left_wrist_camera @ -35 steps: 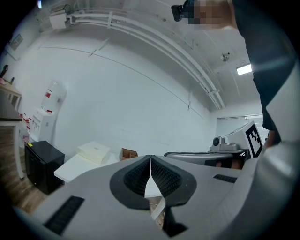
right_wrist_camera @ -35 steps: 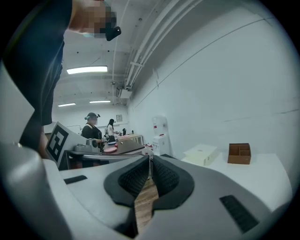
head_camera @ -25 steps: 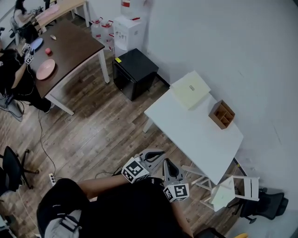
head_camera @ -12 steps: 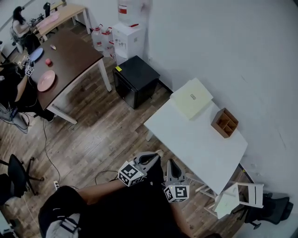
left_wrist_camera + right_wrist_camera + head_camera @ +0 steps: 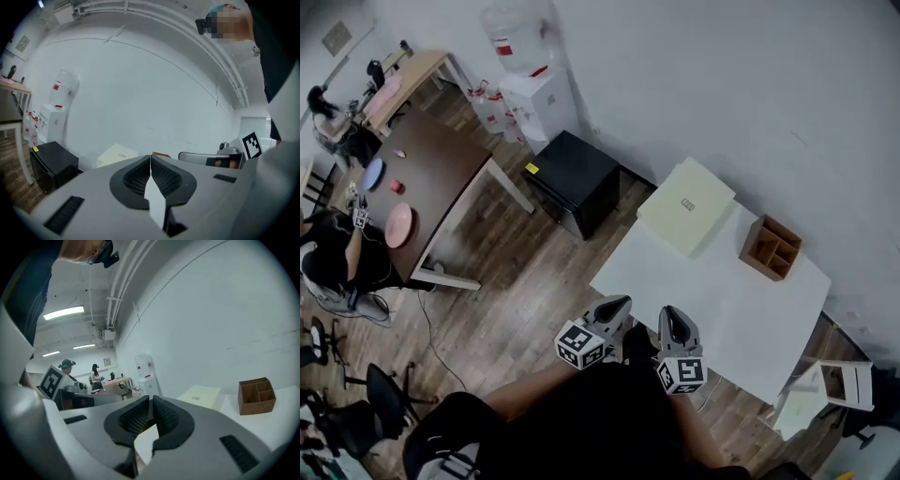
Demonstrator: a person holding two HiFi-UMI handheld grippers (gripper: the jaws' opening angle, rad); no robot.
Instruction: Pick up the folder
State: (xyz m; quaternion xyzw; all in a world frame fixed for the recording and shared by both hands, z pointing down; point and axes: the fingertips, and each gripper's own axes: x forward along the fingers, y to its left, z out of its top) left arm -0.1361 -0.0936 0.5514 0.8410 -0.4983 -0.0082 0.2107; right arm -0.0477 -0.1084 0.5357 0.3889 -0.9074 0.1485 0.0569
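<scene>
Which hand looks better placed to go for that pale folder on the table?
Probably right: the right tool sits at the edge of the white table, in line with the folder; the left tool hangs over the floor.

The left gripper (image 5: 150, 158) has its jaws pressed together with nothing between them, aimed toward a white wall. Past the tips lies the pale folder (image 5: 117, 153), with a black cabinet (image 5: 52, 164) and a water dispenser (image 5: 52, 119) farther left. The right gripper (image 5: 186, 156) reaches in from the right, its marker cube (image 5: 251, 145) facing the camera.
</scene>
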